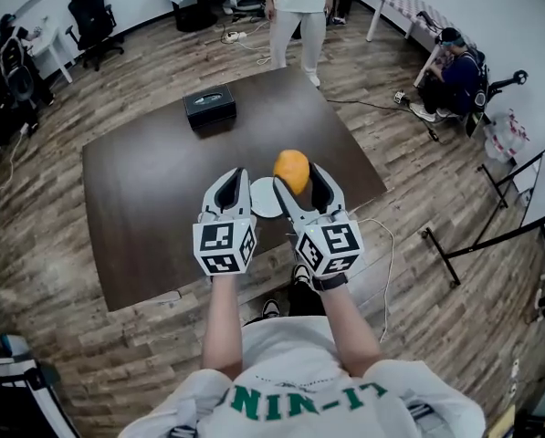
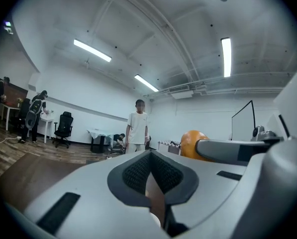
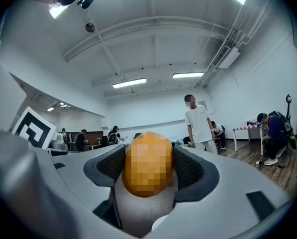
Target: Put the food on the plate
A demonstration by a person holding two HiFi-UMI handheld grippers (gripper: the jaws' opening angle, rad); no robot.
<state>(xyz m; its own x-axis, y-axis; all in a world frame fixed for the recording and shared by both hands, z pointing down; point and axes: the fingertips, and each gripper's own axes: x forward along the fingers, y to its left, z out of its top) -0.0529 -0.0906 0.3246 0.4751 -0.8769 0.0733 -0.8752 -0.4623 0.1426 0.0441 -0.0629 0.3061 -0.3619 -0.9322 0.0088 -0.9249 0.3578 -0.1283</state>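
An orange round food [image 1: 291,170] sits between the jaws of my right gripper [image 1: 297,175], which is shut on it; in the right gripper view the food [image 3: 148,164] fills the gap between the two pads. Beneath and between the two grippers a small white plate [image 1: 264,197] lies on the dark brown table [image 1: 144,181], partly hidden by the jaws. My left gripper [image 1: 236,177] hovers just left of the plate, pointing level, its jaws together with nothing in them [image 2: 150,166]. The left gripper view also shows the food [image 2: 190,142] off to its right.
A black box [image 1: 209,106] rests near the table's far edge. A person in white [image 1: 298,16] stands beyond the table, and another sits at the right wall [image 1: 455,71]. Office chairs [image 1: 94,21] stand at far left. A cable [image 1: 386,245] trails off the table's right side.
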